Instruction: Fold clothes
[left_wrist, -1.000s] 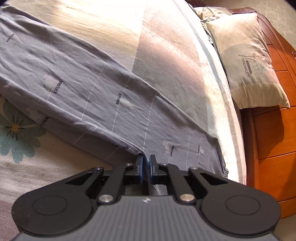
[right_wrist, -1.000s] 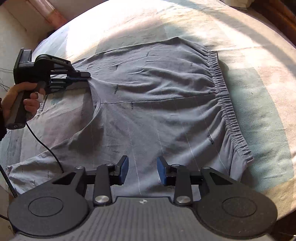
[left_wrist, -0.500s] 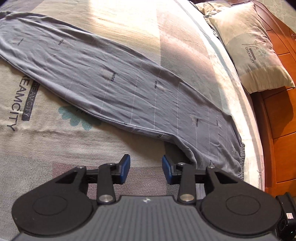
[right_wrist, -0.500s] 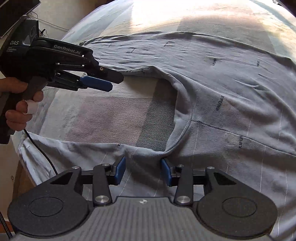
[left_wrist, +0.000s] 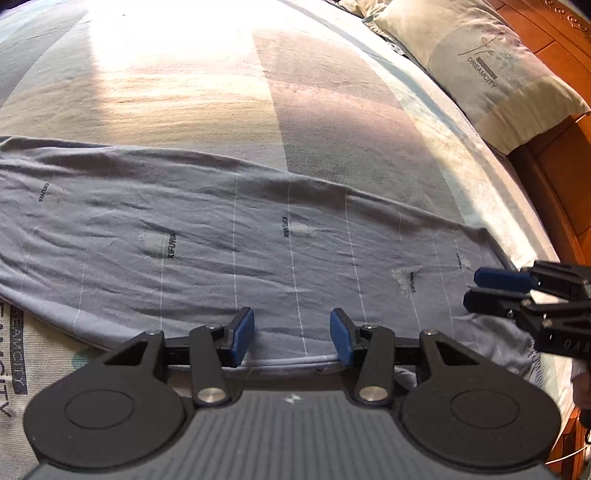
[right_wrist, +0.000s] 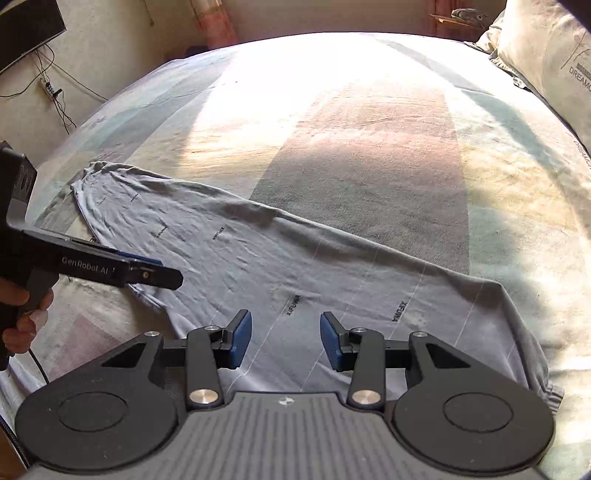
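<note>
Trousers (left_wrist: 229, 251): grey-blue, thin pale stripes and small printed words, laid flat and long across the near part of the bed (left_wrist: 192, 88), one leg seemingly doubled over the other, though the layers are hard to make out.

Left tool (left_wrist: 291, 338): held low and level over the near hem of the trousers, blue pads apart, nothing between them. In the right wrist view it enters from the left, pointing right over the narrow end of the trousers, a hand (right_wrist: 16, 317) wrapped round its grip.

Right tool (right_wrist: 286, 341): level above the wide end of the trousers, pads apart, holding nothing.

Pillow (left_wrist: 491, 70): far right, against a wooden headboard (left_wrist: 561, 170).
</note>
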